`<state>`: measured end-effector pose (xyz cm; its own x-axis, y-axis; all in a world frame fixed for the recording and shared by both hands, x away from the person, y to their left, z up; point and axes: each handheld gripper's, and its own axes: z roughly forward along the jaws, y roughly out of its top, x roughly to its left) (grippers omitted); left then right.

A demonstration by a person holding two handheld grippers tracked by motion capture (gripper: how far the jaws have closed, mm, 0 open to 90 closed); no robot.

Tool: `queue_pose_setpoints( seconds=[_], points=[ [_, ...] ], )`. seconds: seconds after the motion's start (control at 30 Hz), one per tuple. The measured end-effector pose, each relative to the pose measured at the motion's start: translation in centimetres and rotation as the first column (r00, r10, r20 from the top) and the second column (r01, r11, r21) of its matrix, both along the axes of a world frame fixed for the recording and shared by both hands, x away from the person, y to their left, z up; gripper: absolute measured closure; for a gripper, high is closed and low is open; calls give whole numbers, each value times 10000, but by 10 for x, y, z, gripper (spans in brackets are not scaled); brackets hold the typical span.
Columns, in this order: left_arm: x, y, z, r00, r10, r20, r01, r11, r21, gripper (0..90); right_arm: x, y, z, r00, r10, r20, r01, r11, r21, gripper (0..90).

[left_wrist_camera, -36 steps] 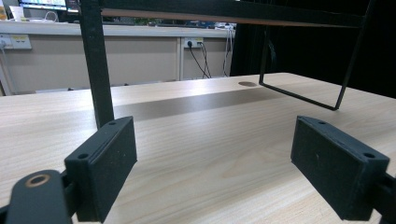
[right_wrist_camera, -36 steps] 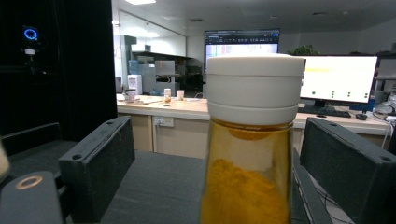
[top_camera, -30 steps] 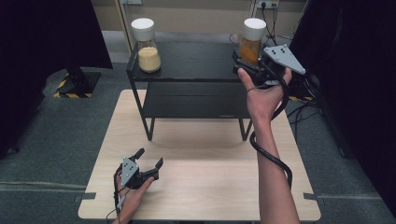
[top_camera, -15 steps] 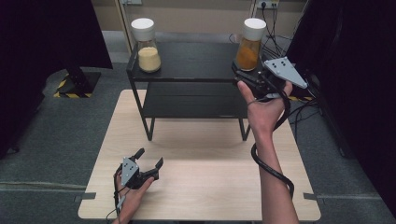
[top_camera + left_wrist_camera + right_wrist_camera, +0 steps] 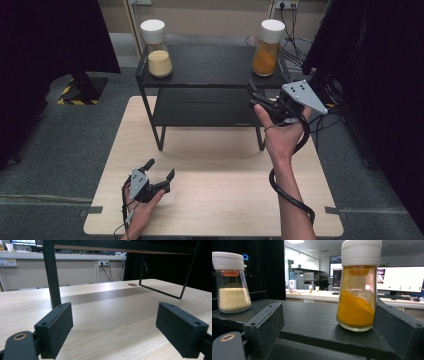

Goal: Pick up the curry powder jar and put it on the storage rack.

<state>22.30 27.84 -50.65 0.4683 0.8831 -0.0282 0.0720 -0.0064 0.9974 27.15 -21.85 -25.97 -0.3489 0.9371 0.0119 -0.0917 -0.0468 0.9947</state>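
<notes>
A glass jar of orange powder (image 5: pixel 266 50) with a white lid stands on the right end of the black shelf's top (image 5: pixel 210 62). A matching jar of pale grains (image 5: pixel 156 52) stands at the left end. My right gripper (image 5: pixel 257 97) hovers open at the shelf's front right edge, just short of the orange jar. In the right gripper view the orange jar (image 5: pixel 358 297) stands ahead, close to the right jaw, and the pale jar (image 5: pixel 232 285) is at far left. My left gripper (image 5: pixel 160 168) rests open on the wooden table (image 5: pixel 225 200), with nothing between its jaws.
The shelf has a lower tier (image 5: pixel 205 107) and thin black legs; one leg (image 5: pixel 51 272) rises just ahead of my left gripper (image 5: pixel 115 332). Cables (image 5: pixel 292 195) trail from the right gripper along the forearm. Dark curtains flank the table.
My right gripper has drawn back and down from the orange jar toward the shelf's front edge. The jar stays on the shelf. The left gripper has not moved.
</notes>
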Motion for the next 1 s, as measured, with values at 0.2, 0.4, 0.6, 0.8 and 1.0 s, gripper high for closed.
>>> queue_pose_setpoints(
  seconds=[0.2, 0.4, 0.6, 0.8, 1.0],
  points=[
    [0, 0, 0, 10000, 7, -7, -7, 10000, -1, 137, -6, -1, -8, 9999, 126, -46, -126, 9999, -3, 104],
    [0, 0, 0, 10000, 8, 7, -8, 10000, 0, 136, -12, -1, -19, 9997, 192, -140, -193, 9998, -27, 104],
    [0, 0, 0, 10000, 2, 1, -2, 10000, 22, 137, -17, -2, -30, 9993, 301, -238, -302, 9995, -43, 104],
    [0, -1, 0, 10000, 5, 17, -5, 10000, 28, 137, -22, -3, -39, 9989, 325, -342, -326, 9995, -26, 104],
    [0, -1, 0, 10000, 8, 25, -8, 10000, 29, 136, -26, -5, -47, 9987, 351, -378, -353, 9994, -56, 104]
  ],
)
